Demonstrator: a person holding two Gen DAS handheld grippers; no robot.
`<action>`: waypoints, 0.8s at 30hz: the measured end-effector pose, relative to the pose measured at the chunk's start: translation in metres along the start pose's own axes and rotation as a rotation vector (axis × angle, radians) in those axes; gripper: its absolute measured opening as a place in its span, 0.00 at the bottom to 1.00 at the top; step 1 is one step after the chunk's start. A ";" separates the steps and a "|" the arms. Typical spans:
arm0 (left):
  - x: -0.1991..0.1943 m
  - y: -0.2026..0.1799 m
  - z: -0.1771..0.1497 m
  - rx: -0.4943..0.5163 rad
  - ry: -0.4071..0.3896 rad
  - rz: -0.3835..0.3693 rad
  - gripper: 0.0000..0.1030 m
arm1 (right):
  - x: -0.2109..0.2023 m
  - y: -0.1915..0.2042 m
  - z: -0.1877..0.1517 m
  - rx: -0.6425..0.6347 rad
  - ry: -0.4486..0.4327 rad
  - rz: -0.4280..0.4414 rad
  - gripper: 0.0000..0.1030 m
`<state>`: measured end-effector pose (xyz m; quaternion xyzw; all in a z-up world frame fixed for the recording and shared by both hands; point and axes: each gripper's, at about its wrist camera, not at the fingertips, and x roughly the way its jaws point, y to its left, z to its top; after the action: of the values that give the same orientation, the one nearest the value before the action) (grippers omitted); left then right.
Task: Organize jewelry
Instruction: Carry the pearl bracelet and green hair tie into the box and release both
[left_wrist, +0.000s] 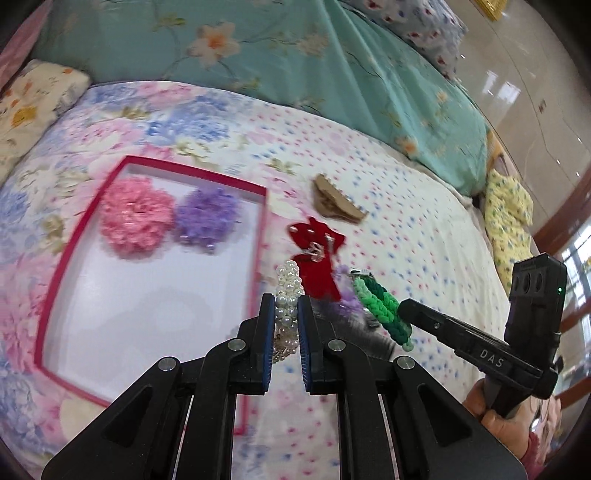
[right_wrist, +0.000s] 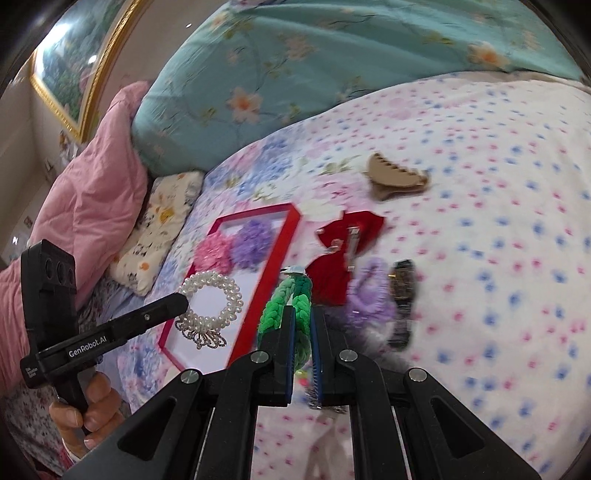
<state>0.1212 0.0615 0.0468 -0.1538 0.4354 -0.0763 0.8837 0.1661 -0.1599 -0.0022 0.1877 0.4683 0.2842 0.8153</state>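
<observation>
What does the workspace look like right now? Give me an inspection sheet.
Surface: floral bedspread.
Job's things: red tray holds pink scrunchie and purple scrunchie; red bow, tan claw clip, dark clip lie loose on the bed.
Clutter: nothing seen.
Grippers: left gripper shut on pearl bracelet; right gripper shut on green braid.
Cables: nothing seen.
Surroundings: teal quilt, pink pillow, framed picture.

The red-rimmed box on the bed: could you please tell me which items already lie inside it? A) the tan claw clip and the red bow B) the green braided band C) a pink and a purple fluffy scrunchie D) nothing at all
C: the pink scrunchie and the purple scrunchie lie side by side inside the red-rimmed box.
</observation>
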 end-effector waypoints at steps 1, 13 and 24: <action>-0.002 0.005 0.000 -0.006 -0.004 0.007 0.10 | 0.005 0.006 0.001 -0.010 0.004 0.005 0.07; -0.002 0.092 0.019 -0.145 -0.036 0.071 0.10 | 0.082 0.062 0.025 -0.099 0.053 0.033 0.07; 0.043 0.158 0.031 -0.247 0.018 0.109 0.10 | 0.155 0.083 0.035 -0.160 0.137 -0.030 0.07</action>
<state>0.1725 0.2046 -0.0206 -0.2369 0.4571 0.0247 0.8569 0.2348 0.0017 -0.0396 0.0949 0.5014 0.3208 0.7979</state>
